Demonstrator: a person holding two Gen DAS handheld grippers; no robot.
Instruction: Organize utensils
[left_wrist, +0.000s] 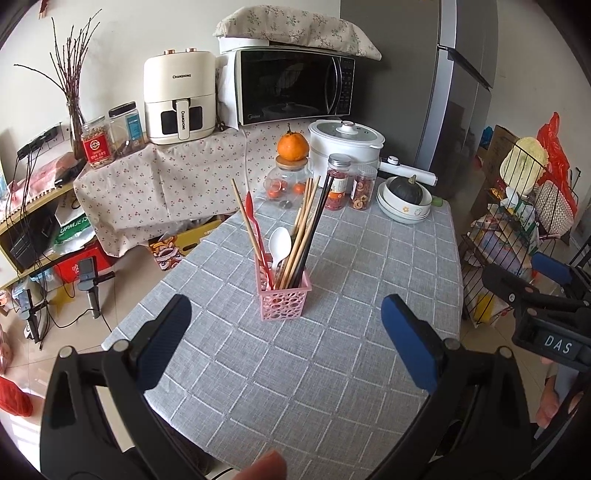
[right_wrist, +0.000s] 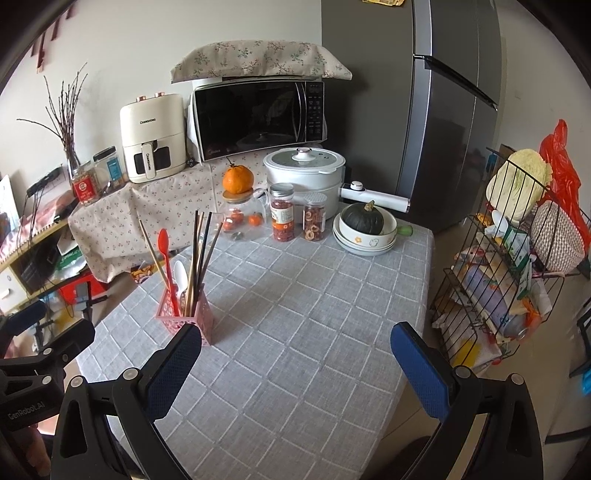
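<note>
On the grey checked worktop (left_wrist: 332, 369) a pink holder (left_wrist: 283, 299) is standing upright near the left edge, carrying chopsticks (left_wrist: 301, 236), a white spoon (left_wrist: 279, 242) and a red spatula (left_wrist: 255, 229). No loose utensils are showing on the cloth. The left tool (left_wrist: 286, 343) is hovering wide open and empty just short of the holder; the right tool (right_wrist: 295, 365) is likewise gaping, holding nothing, well to its right. Judgement: the sorting appears essentially complete. Any further approach is calling for care, since the tall, top-heavy holder is liable to tip; steadying its base is advisable.
</note>
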